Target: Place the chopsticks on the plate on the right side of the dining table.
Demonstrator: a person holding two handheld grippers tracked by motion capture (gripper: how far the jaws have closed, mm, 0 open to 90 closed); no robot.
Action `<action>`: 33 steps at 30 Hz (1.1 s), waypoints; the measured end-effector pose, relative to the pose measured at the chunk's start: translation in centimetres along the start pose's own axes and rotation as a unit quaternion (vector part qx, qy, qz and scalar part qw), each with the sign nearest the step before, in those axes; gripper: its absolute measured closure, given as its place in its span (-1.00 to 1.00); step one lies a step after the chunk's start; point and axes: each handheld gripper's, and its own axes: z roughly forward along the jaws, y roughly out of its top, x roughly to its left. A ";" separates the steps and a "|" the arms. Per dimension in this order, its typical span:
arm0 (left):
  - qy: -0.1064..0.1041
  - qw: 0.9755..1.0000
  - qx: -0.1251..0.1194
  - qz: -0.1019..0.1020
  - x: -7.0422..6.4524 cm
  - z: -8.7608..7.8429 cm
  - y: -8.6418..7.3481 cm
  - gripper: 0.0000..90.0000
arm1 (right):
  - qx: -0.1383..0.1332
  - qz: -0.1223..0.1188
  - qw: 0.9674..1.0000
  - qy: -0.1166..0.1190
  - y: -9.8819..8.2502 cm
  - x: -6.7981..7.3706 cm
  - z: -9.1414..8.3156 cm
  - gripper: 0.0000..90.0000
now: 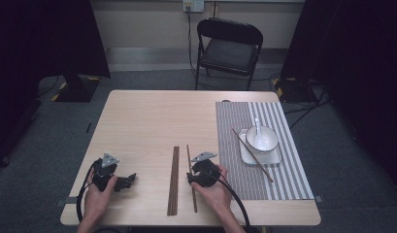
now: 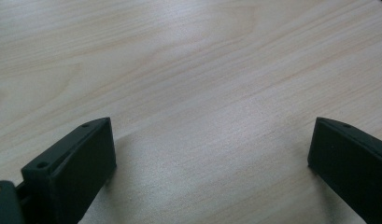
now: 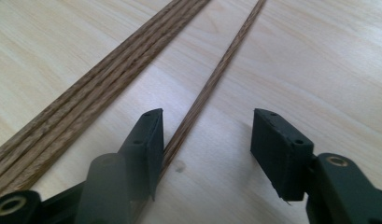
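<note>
My right gripper (image 3: 205,140) stands open about halfway over the single chopstick (image 3: 212,84), with nothing gripped yet: the stick lies flat on the table (image 1: 138,121), running near to far, and passes just inside my left-hand jaw, touching or nearly touching it, while the other jaw stands well clear. From the high view my right gripper (image 1: 202,171) sits at the near middle of the table, with the bundle of chopsticks (image 1: 173,179) lying just to its left. My left gripper (image 2: 212,149) is spread wide over bare wood at the near left and holds nothing. The risk I see is the off-centre line-up: if I close now, the far jaw could sweep the thin stick sideways and roll it out from under the pads, or pinch it at an angle so it pivots as I lift. It lies flush to the wood, so the tips may skid over it. Going too far left could catch the bundle as well. In my right gripper view the stick's near end is hidden behind my jaw, so I cannot tell how much of its length lies behind the grip. On the striped mat (image 1: 235,145) at the right, another chopstick (image 1: 252,155) leans against the plate (image 1: 278,158) under the bowl (image 1: 269,141); the spoon (image 1: 257,125) inside is small and hard to make out.
</note>
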 end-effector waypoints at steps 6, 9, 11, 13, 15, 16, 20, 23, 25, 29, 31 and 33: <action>0.000 1.000 0.000 0.000 0.0 0.0 0.0 -0.99 | 0.003 0.004 1.000 -0.010 -0.2 -0.5 -0.3 0.10; 0.000 1.000 0.000 0.000 0.0 0.0 0.0 -0.99 | 0.003 0.003 1.000 0.002 -0.3 -0.4 -0.6 0.27; -0.001 1.000 0.000 0.000 0.0 0.0 0.0 -0.99 | 0.003 0.005 1.000 0.006 -0.4 -0.2 -0.6 0.32; -0.002 1.000 -0.001 0.000 0.0 0.0 0.0 -0.99 | 0.003 0.004 1.000 0.008 -0.5 0.0 -0.7 0.40; -0.001 1.000 -0.001 0.000 0.0 0.0 0.0 -0.99 | 0.003 0.004 1.000 0.004 -0.5 0.0 -0.7 0.43; -0.001 1.000 -0.001 0.000 0.0 0.0 0.0 -0.99 | 0.004 0.007 1.000 0.002 -0.4 -0.1 -0.7 0.52; -0.001 1.000 -0.001 0.000 0.0 0.0 0.0 -0.99 | 0.008 0.017 1.000 -0.012 -0.3 -0.5 -0.7 0.63; -0.001 1.000 -0.001 0.000 0.0 0.0 0.0 -0.99 | 0.008 0.026 0.999 -0.022 -0.3 -1.0 -0.7 0.70; -0.001 1.000 0.000 0.000 0.0 0.0 0.0 -0.99 | 0.008 0.031 0.999 -0.024 -0.2 -1.3 -0.6 0.74; -0.001 1.000 -0.001 0.000 0.0 0.0 0.0 -0.99 | 0.006 0.039 0.999 -0.024 -0.3 -1.7 -0.7 0.83; -0.001 1.000 -0.001 0.000 0.0 0.0 0.0 -0.99 | 0.006 0.040 0.999 -0.023 -0.3 -1.7 -0.7 0.83; -0.001 1.000 -0.001 0.000 0.0 0.0 0.0 -0.99 | 0.003 0.049 0.999 -0.020 -0.4 -1.8 -0.7 0.80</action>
